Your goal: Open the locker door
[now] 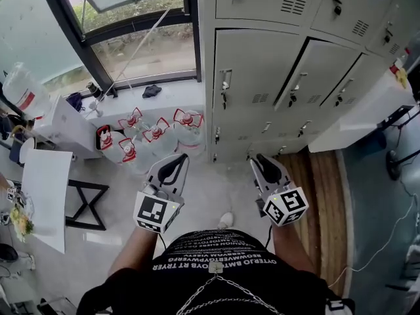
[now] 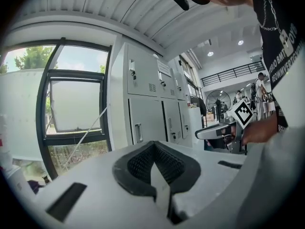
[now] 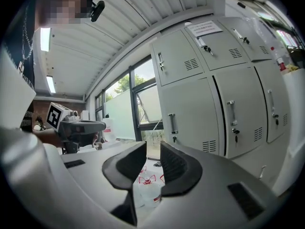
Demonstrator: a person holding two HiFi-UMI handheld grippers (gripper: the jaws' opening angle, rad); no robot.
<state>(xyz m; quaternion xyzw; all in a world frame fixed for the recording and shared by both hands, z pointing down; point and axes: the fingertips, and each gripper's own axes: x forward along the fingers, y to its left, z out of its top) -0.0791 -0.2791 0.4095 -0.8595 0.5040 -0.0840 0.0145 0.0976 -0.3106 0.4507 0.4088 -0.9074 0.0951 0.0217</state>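
A bank of grey lockers (image 1: 295,58) stands ahead of me. The middle-row left door (image 1: 252,67) has a vertical handle (image 1: 225,83) with a key under it. The door to its right (image 1: 325,71) shows a dark gap along its left edge. Both grippers hang low near my body, well short of the lockers. My left gripper (image 1: 172,169) is shut with nothing in it, its pads (image 2: 143,166) meeting. My right gripper (image 1: 266,166) is open; a narrow gap shows between its pads (image 3: 174,168) and nothing is in it. The same handles (image 3: 172,124) appear in the right gripper view.
Several large water bottles with red caps (image 1: 157,133) stand on the floor below the window (image 1: 131,31), left of the lockers. A black stool (image 1: 85,205) and a white table (image 1: 46,195) are at the left. A white counter (image 1: 367,117) juts out at the right.
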